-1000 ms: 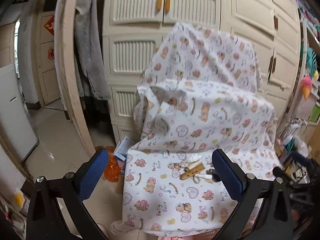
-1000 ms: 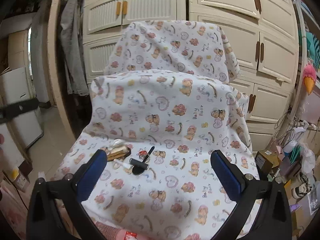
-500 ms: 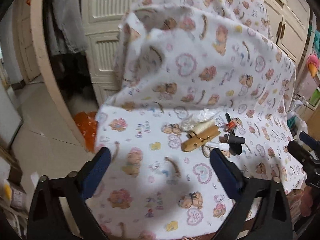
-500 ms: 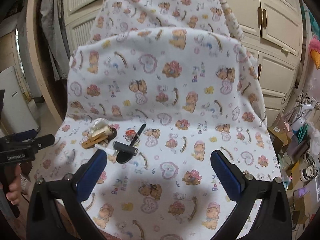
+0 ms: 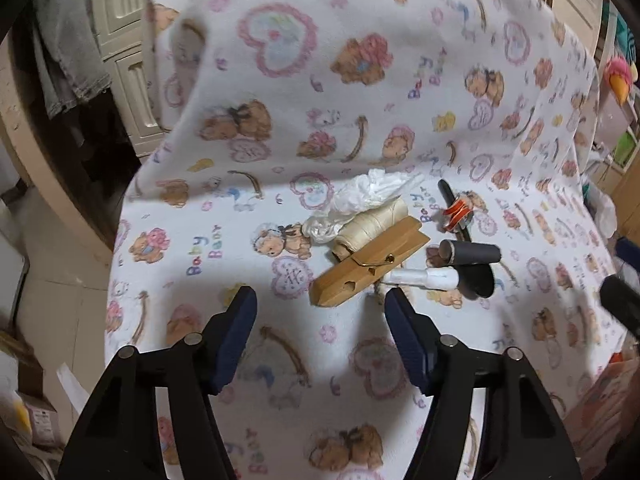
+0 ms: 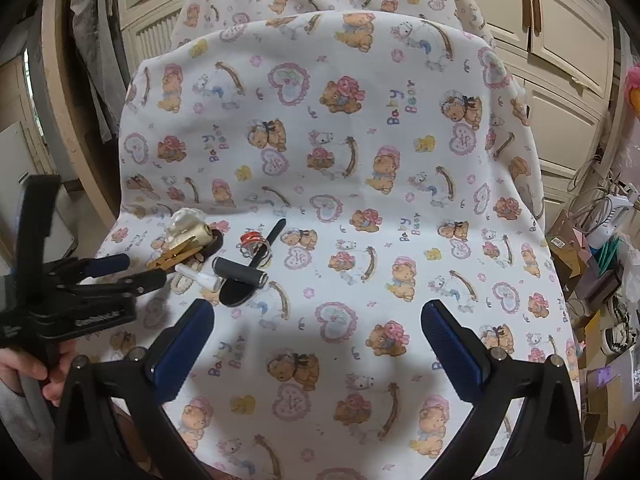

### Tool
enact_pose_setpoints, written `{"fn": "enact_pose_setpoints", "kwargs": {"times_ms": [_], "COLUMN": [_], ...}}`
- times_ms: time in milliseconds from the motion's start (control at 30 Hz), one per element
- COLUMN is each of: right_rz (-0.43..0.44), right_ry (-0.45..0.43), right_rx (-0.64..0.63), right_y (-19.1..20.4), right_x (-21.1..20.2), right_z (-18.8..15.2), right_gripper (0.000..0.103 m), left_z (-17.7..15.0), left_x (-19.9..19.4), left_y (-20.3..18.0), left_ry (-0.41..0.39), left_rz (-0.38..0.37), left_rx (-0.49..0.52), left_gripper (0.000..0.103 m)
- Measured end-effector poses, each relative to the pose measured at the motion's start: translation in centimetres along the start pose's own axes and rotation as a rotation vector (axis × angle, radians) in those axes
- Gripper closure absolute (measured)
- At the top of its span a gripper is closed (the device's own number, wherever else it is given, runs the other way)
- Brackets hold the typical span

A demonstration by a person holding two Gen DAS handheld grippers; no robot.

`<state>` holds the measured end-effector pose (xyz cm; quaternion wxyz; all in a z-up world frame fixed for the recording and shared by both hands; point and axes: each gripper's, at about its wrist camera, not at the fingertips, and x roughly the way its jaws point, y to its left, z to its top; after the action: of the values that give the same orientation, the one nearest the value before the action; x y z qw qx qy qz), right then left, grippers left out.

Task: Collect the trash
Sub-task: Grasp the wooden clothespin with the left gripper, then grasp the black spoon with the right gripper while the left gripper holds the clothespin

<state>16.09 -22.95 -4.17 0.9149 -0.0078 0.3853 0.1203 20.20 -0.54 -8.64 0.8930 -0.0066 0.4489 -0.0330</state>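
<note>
A chair draped in a bear-print cloth (image 5: 360, 80) holds a small pile on its seat: a crumpled white wrapper (image 5: 360, 196), a cream thread spool (image 5: 372, 224), a large wooden clothespin (image 5: 368, 266), a white tube (image 5: 424, 278), a black cylinder (image 5: 470, 254), a black oval (image 5: 476, 280) and a red-orange piece (image 5: 456, 212). My left gripper (image 5: 320, 312) is open, just short of the clothespin. It also shows in the right wrist view (image 6: 132, 270), beside the pile (image 6: 216, 256). My right gripper (image 6: 316, 320) is open and empty over the seat, right of the pile.
Cream cupboards (image 6: 560, 40) stand behind the chair. Grey clothes (image 5: 68, 52) hang at the left. Boxes, cables and clutter (image 6: 592, 240) crowd the floor on the right. A curved wooden frame (image 5: 36, 148) rises at the left.
Both grippers have moved in close over the seat. My left gripper has come down toward the clothespin and its jaws have narrowed somewhat. The pile has not moved.
</note>
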Motion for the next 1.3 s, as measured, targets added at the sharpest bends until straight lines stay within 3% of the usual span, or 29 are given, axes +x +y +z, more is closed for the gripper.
{"fn": "enact_pose_setpoints", "kwargs": {"times_ms": [133,300,367,633,800,967,1300], "right_rz": [0.01,0.017,0.015,0.03,0.057,0.111,0.089], "right_ry": [0.0,-0.002,-0.005,0.008,0.034,0.076,0.12], "right_rx": [0.038,0.047,0.036,0.048,0.028,0.002,0.006], "right_y": [-0.7,-0.6,-0.4,-0.2,0.9,3.1,6.0], "right_x": [-0.2,-0.3,-0.4,-0.1,0.9,2.4,6.4], "right_z": [0.2,0.4,0.5,0.5,0.2,0.2,0.6], "right_gripper": [0.0,0.0,0.0,0.0,0.001,0.024,0.051], "left_z": [0.2,0.6,0.8,-0.1,-2.0,-2.4,-2.0], "left_x": [0.7,0.6,0.4,-3.1,-3.9,-4.4,-4.5], "left_y": [-0.1,-0.6,-1.4,-0.9,0.7,1.4,1.5], "left_ry": [-0.014,-0.016,-0.018,0.027,0.093,0.07,0.045], "left_rz": [-0.015,-0.048,-0.052,-0.111,-0.061,0.001,0.008], "left_rx": [0.001,-0.003,-0.001,-0.061,-0.105,-0.096,-0.11], "left_gripper": [0.05,0.082,0.091,0.091,0.091,0.091,0.091]}}
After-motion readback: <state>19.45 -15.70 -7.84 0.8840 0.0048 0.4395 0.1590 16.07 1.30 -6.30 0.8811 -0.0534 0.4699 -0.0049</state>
